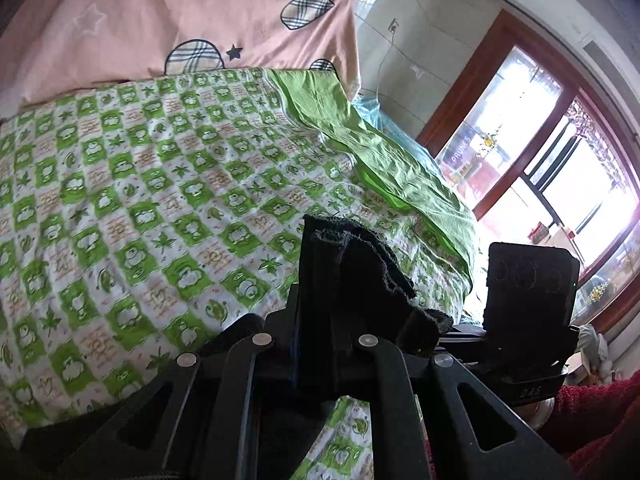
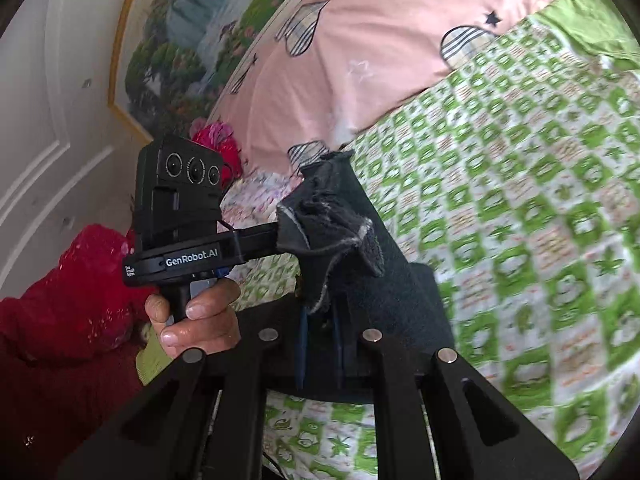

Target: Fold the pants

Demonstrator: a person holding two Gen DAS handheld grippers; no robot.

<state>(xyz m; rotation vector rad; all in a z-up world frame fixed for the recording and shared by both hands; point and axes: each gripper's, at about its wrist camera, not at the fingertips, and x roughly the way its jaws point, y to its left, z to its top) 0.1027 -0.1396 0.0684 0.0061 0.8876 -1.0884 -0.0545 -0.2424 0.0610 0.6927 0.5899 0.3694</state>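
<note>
Green checked bedsheet (image 1: 140,200) lies bare ahead. Both grippers — left (image 1: 352,264), right (image 2: 332,216) — pinch bunched black pants (image 2: 320,220), most of them hidden.

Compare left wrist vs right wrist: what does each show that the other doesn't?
Left wrist only: window, plain green sheet.
Right wrist only: landscape picture, bare hand holding the left hand-held gripper.
Both: each hand-held gripper shut on black pants, right hand-held gripper, checked bedspread, pink quilt.
</note>
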